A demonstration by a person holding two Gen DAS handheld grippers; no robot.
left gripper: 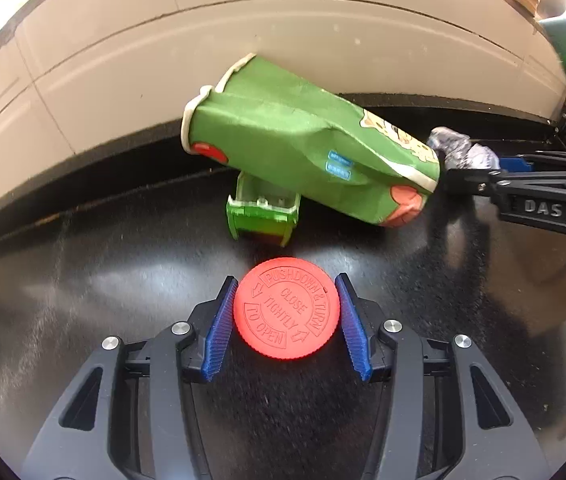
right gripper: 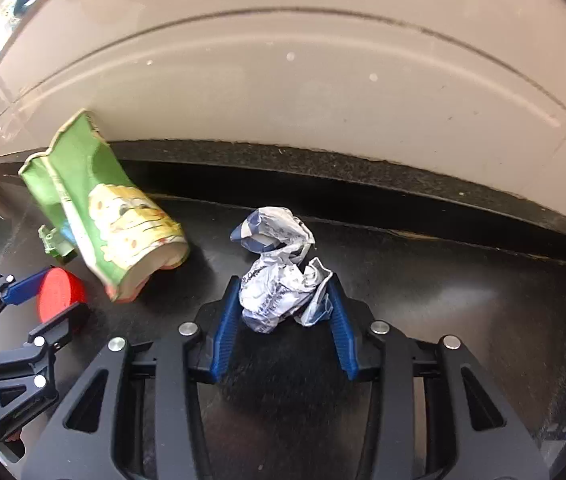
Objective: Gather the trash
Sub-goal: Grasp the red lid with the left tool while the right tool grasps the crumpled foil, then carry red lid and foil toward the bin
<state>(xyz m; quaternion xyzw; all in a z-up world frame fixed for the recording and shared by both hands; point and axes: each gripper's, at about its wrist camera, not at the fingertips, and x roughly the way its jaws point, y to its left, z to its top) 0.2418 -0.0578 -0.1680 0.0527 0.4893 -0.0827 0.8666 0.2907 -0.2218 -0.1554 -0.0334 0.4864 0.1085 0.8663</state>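
Left gripper [left gripper: 286, 314]: clenched on red cap [left gripper: 286, 314], lower centre.
Right gripper [right gripper: 285, 300]: grasping crumpled wrapper [right gripper: 279, 280].
Left to collect — green cup [left gripper: 303, 152], centre, and small green piece [left gripper: 261, 216] beside it.

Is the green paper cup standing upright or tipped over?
Tipped over. The green paper cup is crushed and slants on its side, propped over a small green plastic piece, its open mouth facing sideways across the black counter.

The crushed green cup [left gripper: 303, 148] lay tilted across the dark counter [left gripper: 83, 280], resting on a small green box [left gripper: 263, 216] beneath it. Right of the cup, crumpled paper [right gripper: 279, 276] blocked the way. The wall [left gripper: 283, 40] closed off behind; bare counter lay left.
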